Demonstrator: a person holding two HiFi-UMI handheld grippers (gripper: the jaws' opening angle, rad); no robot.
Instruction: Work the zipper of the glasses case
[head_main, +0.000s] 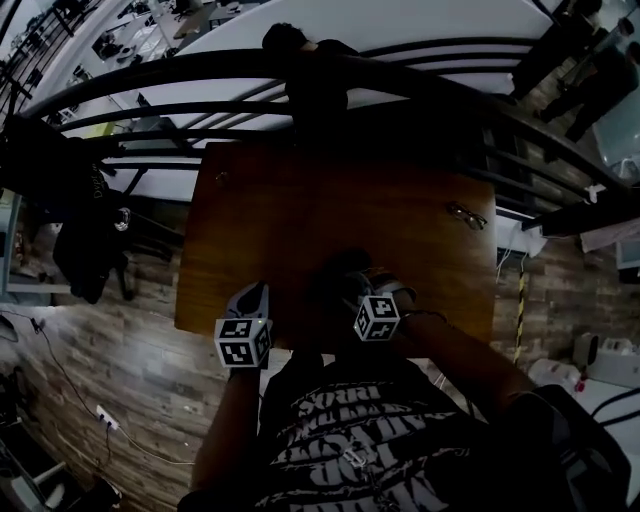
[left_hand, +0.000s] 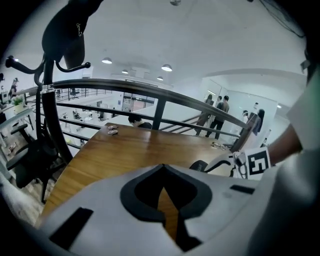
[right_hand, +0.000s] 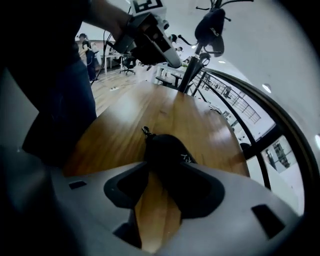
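Table (head_main: 300, 200): wooden, brown, set against a railing.

Glasses case (right_hand: 167, 150): black, lying flat near the table's near edge, lid down. Its zipper pull (right_hand: 146, 132) sticks out at the end away from the right gripper. What it holds cannot be seen.

Right gripper (right_hand: 159, 175): angled down over the case, jaws apart, case end between the jaw tips, not clamped.

Left gripper (left_hand: 162, 172): jaws together, nothing between them, over the table's near left part, apart from the case.

Pair of glasses (head_main: 467, 215): loose on the table's far right, well apart from the case.
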